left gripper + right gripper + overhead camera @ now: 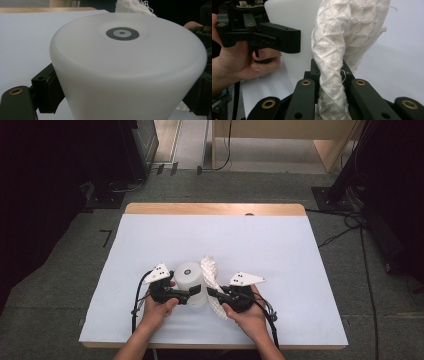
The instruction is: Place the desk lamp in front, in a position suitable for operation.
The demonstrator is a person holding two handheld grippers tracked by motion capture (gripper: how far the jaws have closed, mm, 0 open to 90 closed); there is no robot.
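White plastic cup (190, 282), upside down on the worktop (260, 245), sat clamped in the left claw (192, 291). The right claw (216, 295), held level, pinched a woven cloth (211, 272) tight.

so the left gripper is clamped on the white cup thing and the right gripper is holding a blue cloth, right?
Not quite: the cloth in the right gripper is white, not blue, a waffle-textured piece pinched between its jaws, as the right gripper view shows. The rest holds: the left gripper is clamped on the white cup.
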